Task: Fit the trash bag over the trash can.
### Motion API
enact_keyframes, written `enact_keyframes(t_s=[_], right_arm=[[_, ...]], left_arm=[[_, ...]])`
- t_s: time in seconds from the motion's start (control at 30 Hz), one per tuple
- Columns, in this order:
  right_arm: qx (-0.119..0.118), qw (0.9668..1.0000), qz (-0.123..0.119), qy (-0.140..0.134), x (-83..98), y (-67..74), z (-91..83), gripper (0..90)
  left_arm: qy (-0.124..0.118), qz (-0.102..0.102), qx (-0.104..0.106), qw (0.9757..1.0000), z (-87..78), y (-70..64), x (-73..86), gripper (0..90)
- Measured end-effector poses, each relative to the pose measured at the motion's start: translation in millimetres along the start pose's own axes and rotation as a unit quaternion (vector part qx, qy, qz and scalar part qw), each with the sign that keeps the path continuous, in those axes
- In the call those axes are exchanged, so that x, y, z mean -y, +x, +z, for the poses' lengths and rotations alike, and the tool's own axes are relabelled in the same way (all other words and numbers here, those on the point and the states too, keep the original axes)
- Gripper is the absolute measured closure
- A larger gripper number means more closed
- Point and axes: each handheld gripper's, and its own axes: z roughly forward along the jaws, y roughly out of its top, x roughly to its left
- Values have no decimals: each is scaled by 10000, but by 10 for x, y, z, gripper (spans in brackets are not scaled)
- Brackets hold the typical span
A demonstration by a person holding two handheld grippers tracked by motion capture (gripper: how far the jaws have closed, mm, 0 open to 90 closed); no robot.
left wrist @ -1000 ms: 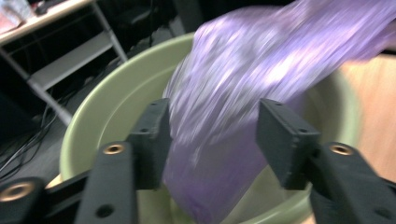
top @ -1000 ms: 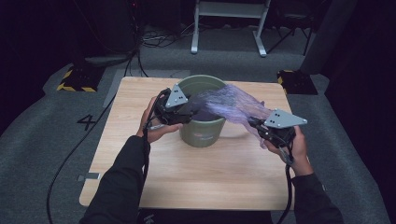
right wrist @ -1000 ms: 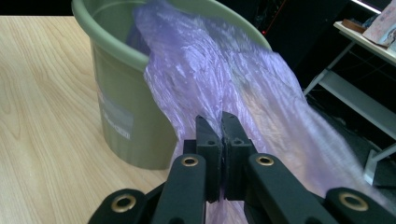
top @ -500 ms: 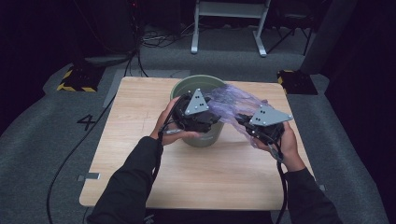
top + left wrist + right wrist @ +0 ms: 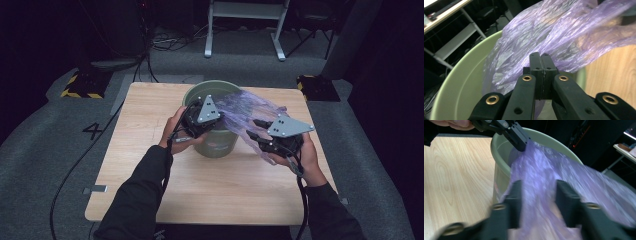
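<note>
Left gripper (image 5: 216,116) fingers clamped on purple bag (image 5: 247,112) over green bucket (image 5: 220,142) rim, near worktop (image 5: 150,130) far edge. Right gripper (image 5: 256,131) fingers just opened, standing apart, bag between them.

— What is different about your left gripper (image 5: 539,58) now?

— Its jaws close on the purple bag (image 5: 564,32) at the near rim of the green bin (image 5: 461,82); a second ago it sits further left.

— And your right gripper (image 5: 537,192)?

— Its jaws have just been opening; the film runs loose between them, and your hand edges left, nearer the bin.
</note>
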Motion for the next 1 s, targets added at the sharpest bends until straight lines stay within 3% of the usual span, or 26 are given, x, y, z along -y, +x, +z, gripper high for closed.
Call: enact_keyframes(t_s=[0.07,0.17,0.33,0.5,0.77,0.87,1.0], right_arm=[[-47,9999,95,-77,-1,0,-37,431],[86,9993,219,-293,-14,23,-134,334],[220,9984,316,-403,29,35,-278,299],[424,9965,483,-541,184,-34,-423,271],[332,9939,628,-843,404,-151,-589,217],[384,9941,642,-786,438,-186,-568,215],[455,9952,718,-492,482,-274,-402,214]], left_arm=[[-25,-100,-20,9999,-42,50,53,897],[-80,-225,-50,9997,-107,109,119,897],[-167,-404,-87,9990,-219,206,245,897],[-161,-509,-171,9984,-297,269,337,896],[-138,-652,-219,9975,-344,361,424,896],[-102,-702,-250,9972,-342,390,455,894],[-112,-772,-286,9965,-346,417,499,885]])
